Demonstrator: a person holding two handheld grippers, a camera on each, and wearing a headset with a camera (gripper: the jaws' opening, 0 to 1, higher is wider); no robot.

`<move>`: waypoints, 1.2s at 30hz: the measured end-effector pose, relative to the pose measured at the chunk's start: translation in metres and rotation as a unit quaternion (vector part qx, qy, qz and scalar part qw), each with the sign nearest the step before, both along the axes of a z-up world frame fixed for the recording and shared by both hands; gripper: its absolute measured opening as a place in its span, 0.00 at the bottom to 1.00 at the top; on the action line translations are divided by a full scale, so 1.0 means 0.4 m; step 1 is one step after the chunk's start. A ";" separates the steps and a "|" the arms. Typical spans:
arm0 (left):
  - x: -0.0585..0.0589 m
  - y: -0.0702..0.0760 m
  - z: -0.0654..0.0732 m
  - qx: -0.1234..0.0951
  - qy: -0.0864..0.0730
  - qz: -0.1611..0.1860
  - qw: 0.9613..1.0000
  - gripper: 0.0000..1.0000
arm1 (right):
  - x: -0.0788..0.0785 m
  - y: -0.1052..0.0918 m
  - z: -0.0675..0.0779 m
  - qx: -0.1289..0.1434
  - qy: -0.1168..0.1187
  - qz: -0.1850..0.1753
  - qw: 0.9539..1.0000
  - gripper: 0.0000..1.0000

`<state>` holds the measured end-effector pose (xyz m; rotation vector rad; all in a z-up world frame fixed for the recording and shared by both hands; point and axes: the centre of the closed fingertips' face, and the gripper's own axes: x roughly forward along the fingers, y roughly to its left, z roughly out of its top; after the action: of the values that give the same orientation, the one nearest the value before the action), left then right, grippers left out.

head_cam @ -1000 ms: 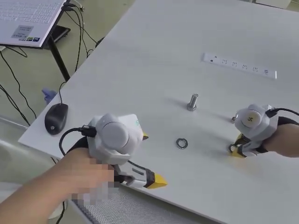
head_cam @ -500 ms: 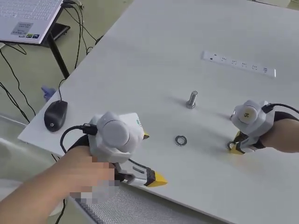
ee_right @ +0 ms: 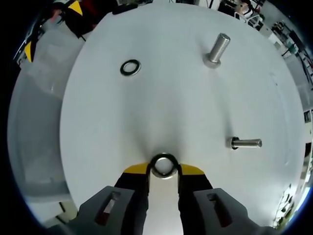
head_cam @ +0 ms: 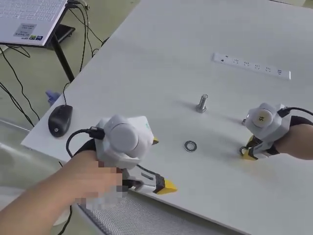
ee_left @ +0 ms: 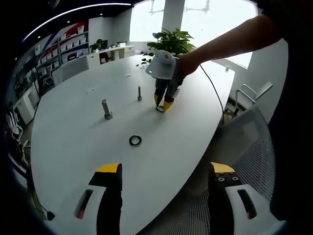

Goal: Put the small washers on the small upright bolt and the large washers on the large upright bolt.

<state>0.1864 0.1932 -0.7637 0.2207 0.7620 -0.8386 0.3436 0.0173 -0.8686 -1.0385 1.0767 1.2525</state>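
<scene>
Two washers in play: held washer (ee_right: 152, 165) being pinched in narrow jaws of right gripper (ee_right: 164, 172), low at table (ee_right: 98, 147); loose washer (ee_right: 130, 67) lying at 11 o'clock from it. At 1 o'clock large bolt (ee_right: 216, 50) standing; small bolt (ee_right: 244, 143) nearer, at 3 o'clock. Wide-open left gripper (ee_left: 165, 169) idling farther off.

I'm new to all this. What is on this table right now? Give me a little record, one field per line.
Table: white
Large bolt: upright, no washers on it
Small bolt: upright, near the right gripper
Loose washer: flat on the table, in front of the large bolt
Right gripper: jaws shut on a second washer, down at the table
Left gripper: jaws open, empty
Extras: mouse, power strip
</scene>
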 end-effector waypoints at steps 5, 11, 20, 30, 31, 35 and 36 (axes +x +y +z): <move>-0.006 -0.002 -0.001 0.000 0.001 0.001 1.000 0.71 | 0.001 0.000 0.009 -0.004 0.001 -0.002 1.000 0.22; -0.007 -0.001 0.004 0.001 -0.001 0.002 1.000 0.71 | 0.004 0.007 0.024 -0.006 0.004 -0.002 1.000 0.22; -0.010 -0.001 0.007 -0.001 0.001 0.005 1.000 0.71 | -0.003 0.013 0.027 -0.007 0.010 0.002 1.000 0.22; 0.001 -0.005 -0.008 0.002 0.009 -0.012 1.000 0.71 | -0.002 0.013 -0.004 -0.007 0.005 0.003 1.000 0.22; 0.004 -0.004 -0.007 0.002 0.009 -0.012 1.000 0.71 | -0.002 0.012 -0.004 -0.007 0.006 0.006 1.000 0.22; 0.016 0.000 -0.001 -0.002 0.004 -0.008 1.000 0.71 | -0.005 0.010 -0.006 -0.009 0.004 0.030 1.000 0.24; 0.016 0.001 -0.001 -0.001 0.004 -0.008 1.000 0.71 | -0.006 0.009 -0.006 -0.010 0.003 0.034 0.999 0.24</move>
<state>0.1928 0.1937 -0.7643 0.2215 0.7684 -0.8553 0.3411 0.0209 -0.8711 -1.0953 1.0678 1.3030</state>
